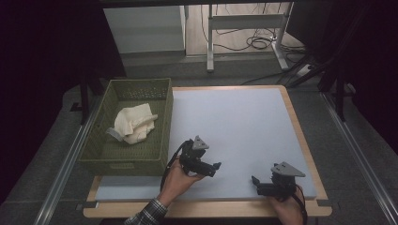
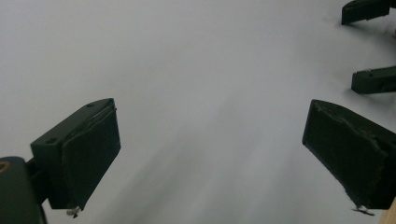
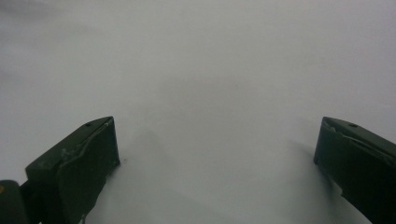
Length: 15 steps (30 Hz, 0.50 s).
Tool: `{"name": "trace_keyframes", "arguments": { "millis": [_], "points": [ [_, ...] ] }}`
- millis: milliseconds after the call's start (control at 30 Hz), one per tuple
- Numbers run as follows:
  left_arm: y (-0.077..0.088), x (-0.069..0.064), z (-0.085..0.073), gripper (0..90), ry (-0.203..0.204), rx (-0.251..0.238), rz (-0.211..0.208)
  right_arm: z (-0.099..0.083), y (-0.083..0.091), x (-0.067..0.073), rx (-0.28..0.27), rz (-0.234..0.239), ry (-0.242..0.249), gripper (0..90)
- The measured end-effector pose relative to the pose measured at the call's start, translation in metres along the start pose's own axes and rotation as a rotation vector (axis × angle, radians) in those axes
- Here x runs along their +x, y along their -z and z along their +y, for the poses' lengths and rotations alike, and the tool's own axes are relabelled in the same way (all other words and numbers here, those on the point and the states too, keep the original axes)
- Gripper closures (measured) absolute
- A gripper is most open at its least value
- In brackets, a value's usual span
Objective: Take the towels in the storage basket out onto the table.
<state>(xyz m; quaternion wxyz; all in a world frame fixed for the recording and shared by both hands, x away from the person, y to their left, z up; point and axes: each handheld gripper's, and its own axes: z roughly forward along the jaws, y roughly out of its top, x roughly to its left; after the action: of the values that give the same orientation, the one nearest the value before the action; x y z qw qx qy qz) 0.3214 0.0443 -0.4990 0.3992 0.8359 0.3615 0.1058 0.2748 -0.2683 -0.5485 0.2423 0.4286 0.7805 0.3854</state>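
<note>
High view: left gripper [image 1: 217, 165] and right gripper [image 1: 254, 180] are seen low on the counter [image 1: 244, 122], well apart, both empty.
Fingers, left: spread wide, nothing held [image 2: 88, 154].
Fingers, right: spread wide, nothing held [image 3: 74, 172].
Cloth: cream cloth [image 1: 133, 124] lies crumpled inside the green basket [image 1: 166, 117].
Bearing: cloth is found at ten o'clock from the left gripper, which is judged the nearer.
Long axis: cannot be told, bunched.
Obscured: cloth underside and basket floor are dim.
</note>
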Motion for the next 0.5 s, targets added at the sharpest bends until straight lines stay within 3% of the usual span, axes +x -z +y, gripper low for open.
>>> {"name": "trace_keyframes", "arguments": {
  "millis": [500],
  "points": [
    [0.0, 0.015, 0.035, 1.9, 0.002, 0.01, -0.012, 0.0, 0.0, 0.0, -0.002, 0.0, -0.002, 0.0]
  ]
}}
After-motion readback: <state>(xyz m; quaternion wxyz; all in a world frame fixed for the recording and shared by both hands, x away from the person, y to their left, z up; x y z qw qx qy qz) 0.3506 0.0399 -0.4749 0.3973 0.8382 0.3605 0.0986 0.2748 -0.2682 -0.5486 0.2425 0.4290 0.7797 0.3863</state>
